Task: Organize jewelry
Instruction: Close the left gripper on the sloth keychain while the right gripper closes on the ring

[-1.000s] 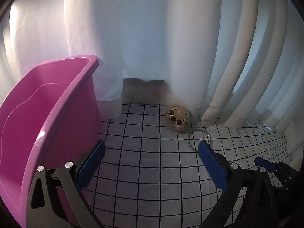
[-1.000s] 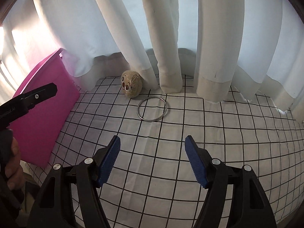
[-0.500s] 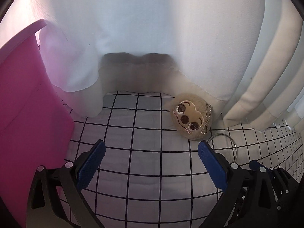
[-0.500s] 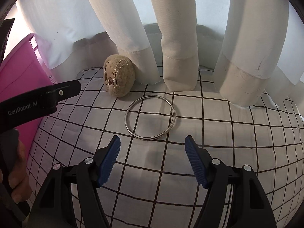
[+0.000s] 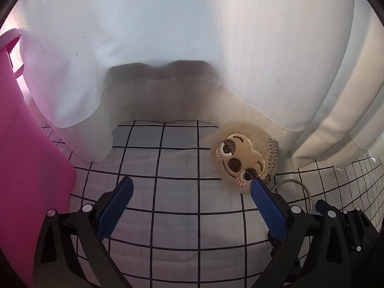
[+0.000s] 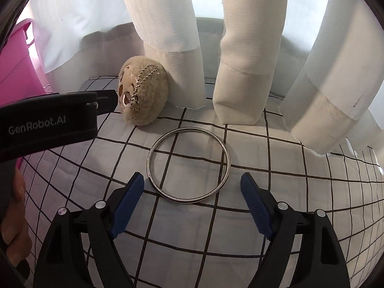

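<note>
A beige plush charm (image 5: 242, 158) with a stitched face and a ball chain lies against the curtain; it also shows in the right wrist view (image 6: 142, 96). A silver bangle (image 6: 188, 164) lies flat on the checked cloth, partly seen in the left wrist view (image 5: 295, 187). My left gripper (image 5: 190, 187) is open and empty, its right fingertip just in front of the charm. My right gripper (image 6: 192, 180) is open and empty, its tips at either side of the bangle's near rim. The left gripper's body (image 6: 48, 122) reaches in from the left.
A pink plastic bin (image 5: 26, 172) stands at the left, also seen in the right wrist view (image 6: 16, 64). White curtains (image 6: 242, 48) hang down to the cloth right behind the charm and bangle. The white cloth with a black grid (image 6: 288, 192) covers the table.
Both grippers have moved forward: the left one away from the pink bin up to the charm, the right one up to the bangle. Both stay open.
</note>
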